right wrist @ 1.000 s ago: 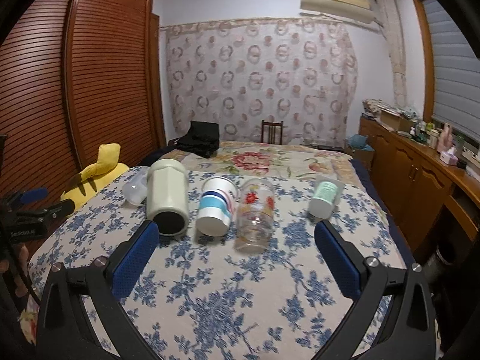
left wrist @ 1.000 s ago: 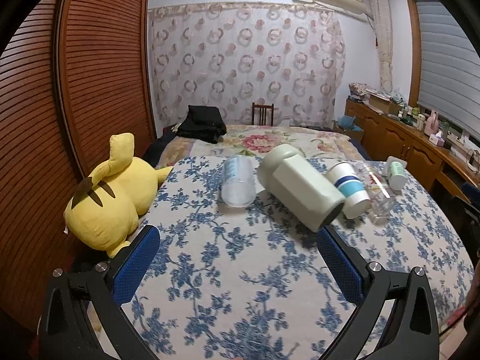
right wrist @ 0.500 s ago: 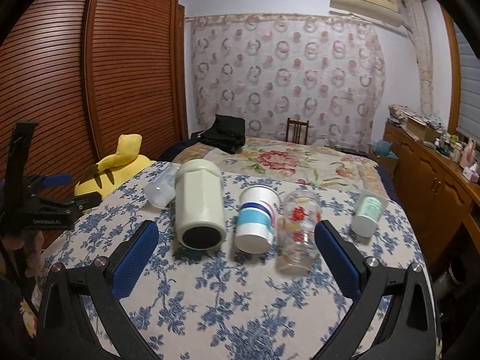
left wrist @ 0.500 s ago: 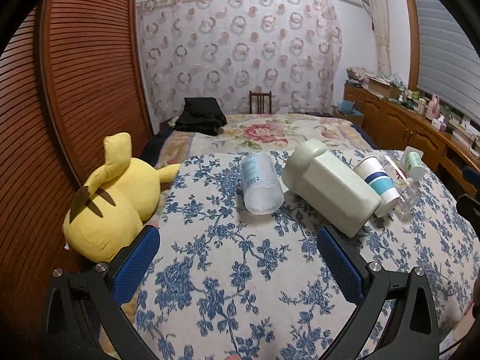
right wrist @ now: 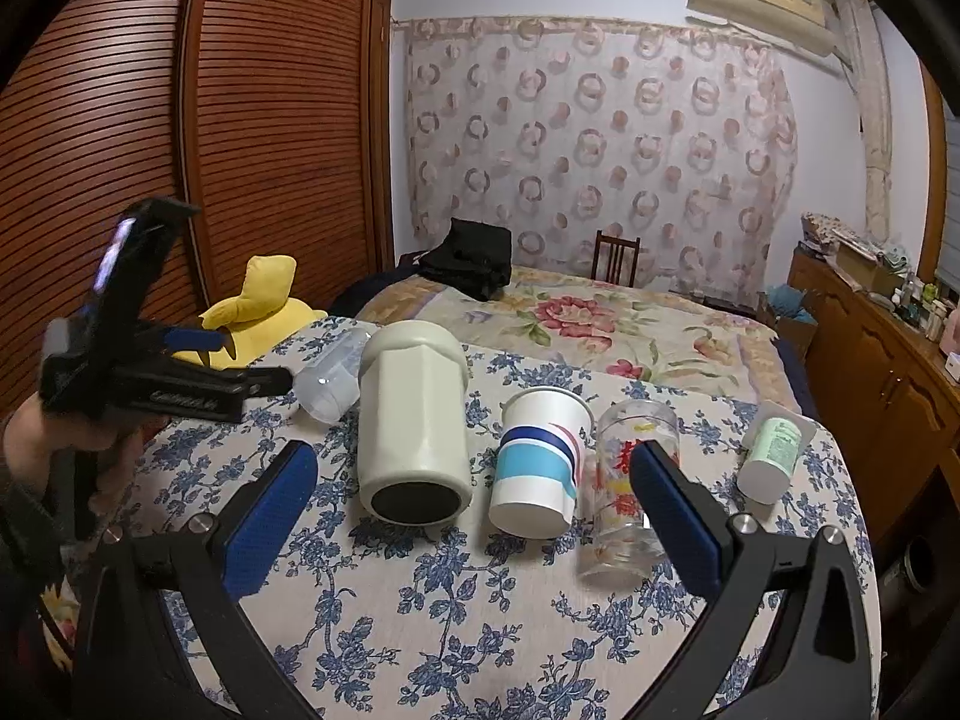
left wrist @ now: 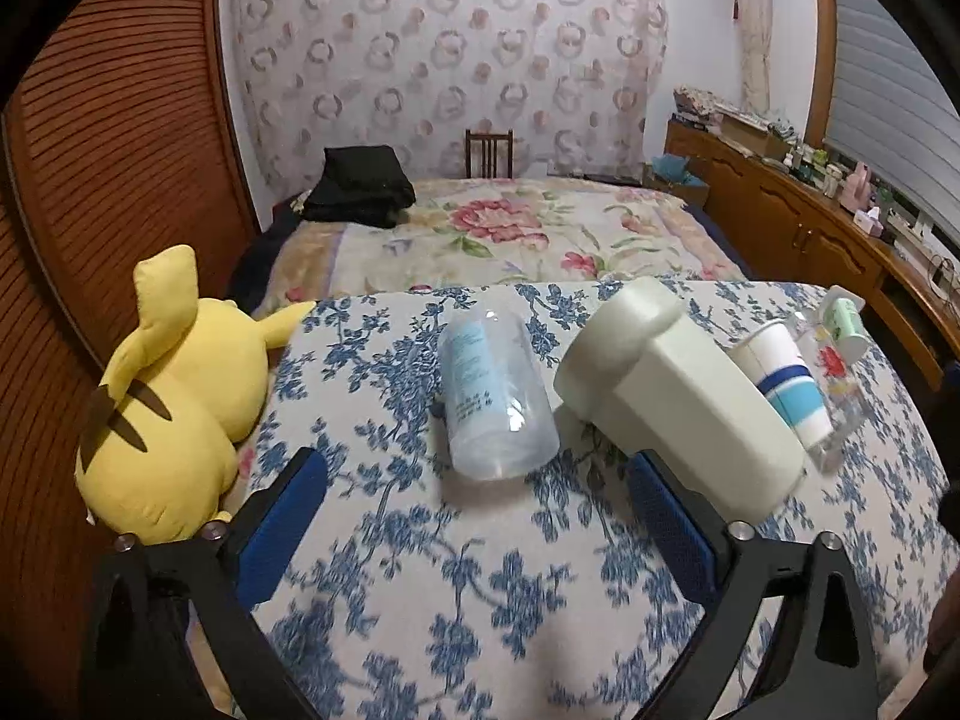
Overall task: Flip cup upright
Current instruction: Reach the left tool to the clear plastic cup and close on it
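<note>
Now, near to far.
Left gripper point(left wrist: 477, 495): jaws wide, holding nothing, above bare floral cloth.
Right gripper point(right wrist: 474, 495): jaws wide, empty; open cloth between them and the near edge.
Desk point(right wrist: 480, 618): five vessels lie in a row across it.
Frosted cup point(left wrist: 492, 399): on its side just beyond the left jaws, long axis running away from the camera, one end facing it.
Cream jug point(right wrist: 414, 420): beside it, dark end toward the right camera.
Striped paper cup point(right wrist: 540, 462): lying, mouth pointing away.
Yellow plush point(left wrist: 174, 408): at the desk's left edge.
</note>
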{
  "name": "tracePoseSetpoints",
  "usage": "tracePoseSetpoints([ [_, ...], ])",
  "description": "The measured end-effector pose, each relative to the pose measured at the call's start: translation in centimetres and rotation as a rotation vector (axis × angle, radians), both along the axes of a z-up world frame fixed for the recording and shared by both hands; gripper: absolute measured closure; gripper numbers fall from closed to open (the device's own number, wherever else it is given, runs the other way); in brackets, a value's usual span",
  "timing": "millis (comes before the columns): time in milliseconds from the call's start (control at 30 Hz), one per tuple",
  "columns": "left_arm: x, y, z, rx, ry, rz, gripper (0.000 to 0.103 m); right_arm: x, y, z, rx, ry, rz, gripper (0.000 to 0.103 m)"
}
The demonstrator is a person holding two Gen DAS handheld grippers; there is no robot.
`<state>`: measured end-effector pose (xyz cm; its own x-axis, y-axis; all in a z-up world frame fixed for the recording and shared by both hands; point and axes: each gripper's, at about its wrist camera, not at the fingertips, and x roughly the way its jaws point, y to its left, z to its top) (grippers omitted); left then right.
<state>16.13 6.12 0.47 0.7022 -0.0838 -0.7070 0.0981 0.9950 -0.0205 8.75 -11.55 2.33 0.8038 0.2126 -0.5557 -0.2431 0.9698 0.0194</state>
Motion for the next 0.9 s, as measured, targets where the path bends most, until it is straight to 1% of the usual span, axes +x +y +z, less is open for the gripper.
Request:
tracePoseSetpoints([
  [33, 0.6, 0.1, 0.0, -0.005, 0.011, 0.001, 0.009, 0.2, 0.0, -0.1, -0.003, 0.005, 0.001, 0.000],
  [100, 1.6, 0.4, 0.0, -0.014, 0.033, 0.009, 0.017, 0.5, 0.1, -0.2, -0.005, 0.013, 0.003, 0.000],
  [200, 2.3, 0.6, 0.2, -0.026, 0.057, 0.012, 0.023, 0.8, -0.1, -0.4, -0.005, 0.020, 0.004, 0.000],
  [500, 3.4, 0.4, 0.4, -0.050, 0.113, -0.002, 0.026, 1.5, -0.6, -1.1, -0.005, 0.042, -0.002, 0.000],
  [533, 3.5, 0.5, 0.5, -0.051, 0.120, -0.005, 0.027, 1.5, -0.6, -1.2, -0.004, 0.043, -0.002, 0.000],
  [600, 3.8, 0.5, 0.5, -0.045, 0.137, -0.008, 0.035, 1.6, -0.8, -1.2, -0.003, 0.043, -0.004, 0.000],
  [633, 4.0, 0.4, 0.5, -0.040, 0.143, -0.006, 0.037, 1.6, -0.8, -1.2, -0.003, 0.043, -0.005, 0.000],
  [700, 4.1, 0.6, 0.5, -0.036, 0.155, 0.001, 0.045, 1.6, -1.0, -1.3, -0.002, 0.043, -0.008, 0.000],
  [800, 4.0, 0.5, 0.8, -0.040, 0.144, 0.011, 0.045, 1.5, -1.2, -1.4, -0.003, 0.043, -0.012, 0.000],
  [900, 3.1, 0.4, 1.1, -0.018, 0.126, 0.018, 0.046, 1.2, -1.2, -1.4, -0.004, 0.042, -0.014, 0.000],
])
